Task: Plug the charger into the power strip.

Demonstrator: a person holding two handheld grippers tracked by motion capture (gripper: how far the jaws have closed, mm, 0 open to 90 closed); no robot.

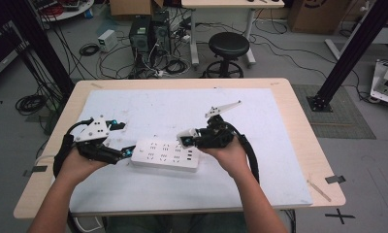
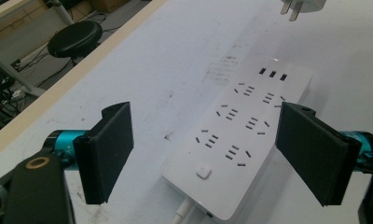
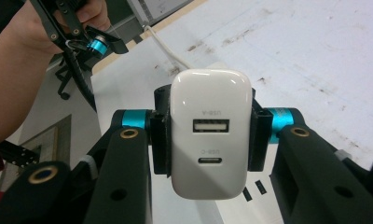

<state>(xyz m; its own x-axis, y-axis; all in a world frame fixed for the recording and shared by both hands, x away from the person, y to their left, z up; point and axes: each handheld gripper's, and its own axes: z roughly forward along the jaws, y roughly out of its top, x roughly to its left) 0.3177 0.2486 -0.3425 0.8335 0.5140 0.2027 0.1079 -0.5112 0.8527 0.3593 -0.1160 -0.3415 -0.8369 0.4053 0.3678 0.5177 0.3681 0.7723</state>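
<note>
A white power strip (image 1: 165,154) lies flat on the white mat, its sockets and switch facing up (image 2: 240,135). My left gripper (image 1: 123,138) hovers at the strip's cable end. It is open (image 2: 210,154), its black pads (image 2: 107,149) standing wide on either side of that end, clear of it. My right gripper (image 1: 197,138) is shut on a white USB charger (image 3: 210,133), held just above the strip's right part. The charger's ports face the right gripper's camera. Its metal prongs (image 2: 291,9) point toward the strip.
The strip's white cable (image 3: 168,46) runs off toward the table's left edge. The white mat (image 1: 260,126) covers most of the wooden table (image 1: 303,145). Beyond the far edge stand a black stool (image 1: 228,46) and floor cables.
</note>
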